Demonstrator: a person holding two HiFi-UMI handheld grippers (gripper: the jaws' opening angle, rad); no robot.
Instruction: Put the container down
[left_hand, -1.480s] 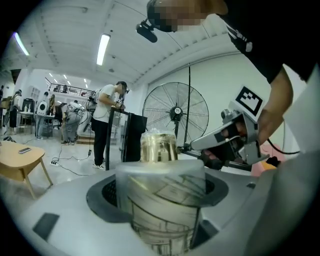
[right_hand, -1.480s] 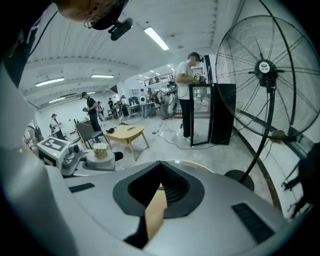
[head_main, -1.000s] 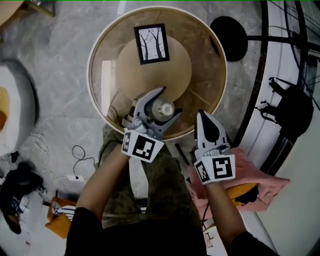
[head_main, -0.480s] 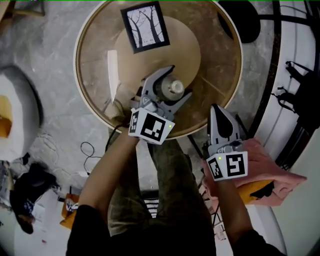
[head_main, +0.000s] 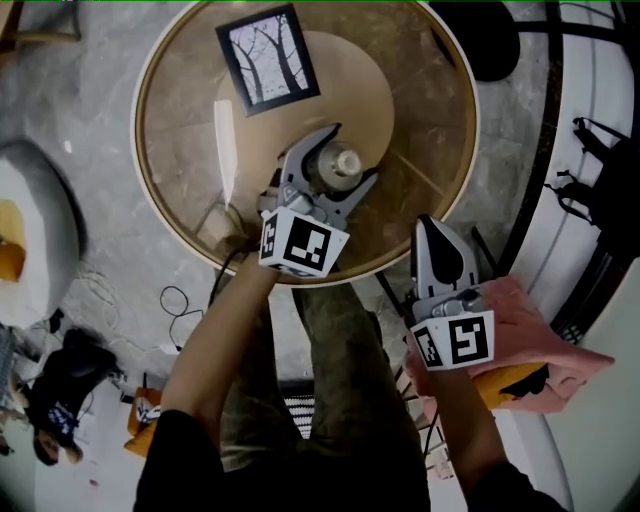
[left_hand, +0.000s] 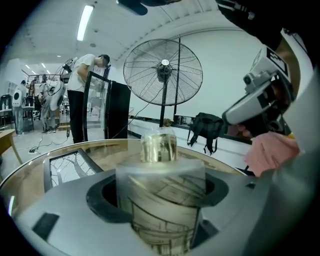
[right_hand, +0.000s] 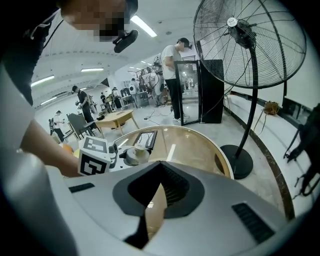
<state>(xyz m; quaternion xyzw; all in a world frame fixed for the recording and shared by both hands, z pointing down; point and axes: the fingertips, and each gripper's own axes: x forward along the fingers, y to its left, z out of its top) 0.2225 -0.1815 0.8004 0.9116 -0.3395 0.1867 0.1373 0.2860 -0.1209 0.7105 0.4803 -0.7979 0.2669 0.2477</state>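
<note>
- Reaching forward from the seated body, both forearms run out bare from dark sleeves, the left one further than the right.
- Right gripper (head_main: 435, 232): grey, tapered shell, held just short of the table's near rim; jaws pressed together, nothing between them.
- Pink cloth (head_main: 530, 335): soft, crumpled, just beside the right hand.
- Left gripper (head_main: 352, 155): over the tabletop, curved grey jaws clamped round the container.
- Container (left_hand: 160, 195): upright cylinder, translucent wall with dark line pattern, clear knob on top; it sits above the table's middle, and whether its base touches the glass cannot be told.
- Table (head_main: 445, 120): round, glass top, pale rim, tan disc beneath.
- Framed picture (head_main: 268, 45): black frame, bare trees, lying flat at the far side.
- Pedestal fan (right_hand: 250, 45): wire cage, black pole, beyond the table.
</note>
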